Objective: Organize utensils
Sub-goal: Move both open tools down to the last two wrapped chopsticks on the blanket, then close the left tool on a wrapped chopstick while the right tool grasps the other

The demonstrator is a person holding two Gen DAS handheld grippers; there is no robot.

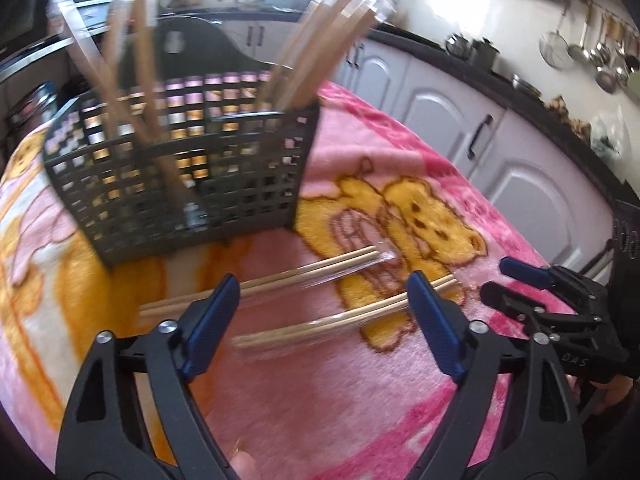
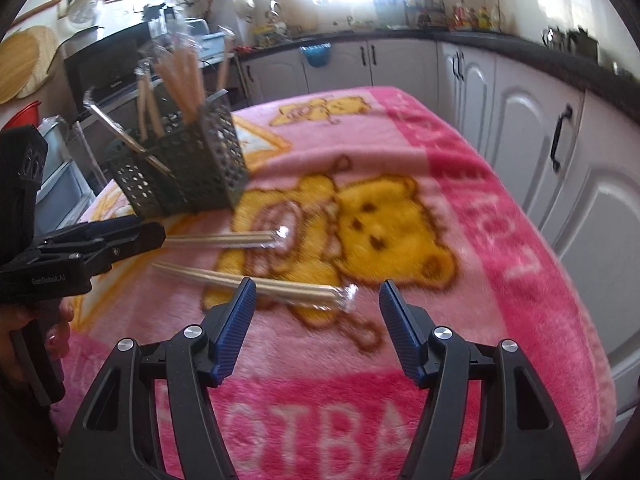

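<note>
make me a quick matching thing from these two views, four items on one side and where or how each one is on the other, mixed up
Items:
1. dark mesh basket
2. nearer wrapped chopstick pair
3. left hand-held gripper
4. metal ladles

Places or states:
A. hanging on the far wall
B. lying flat on the pink blanket
C. standing on the blanket, holding upright chopsticks
D. jaws apart, gripping nothing

Pairs: 1-C, 2-B, 3-D, 4-A
</note>
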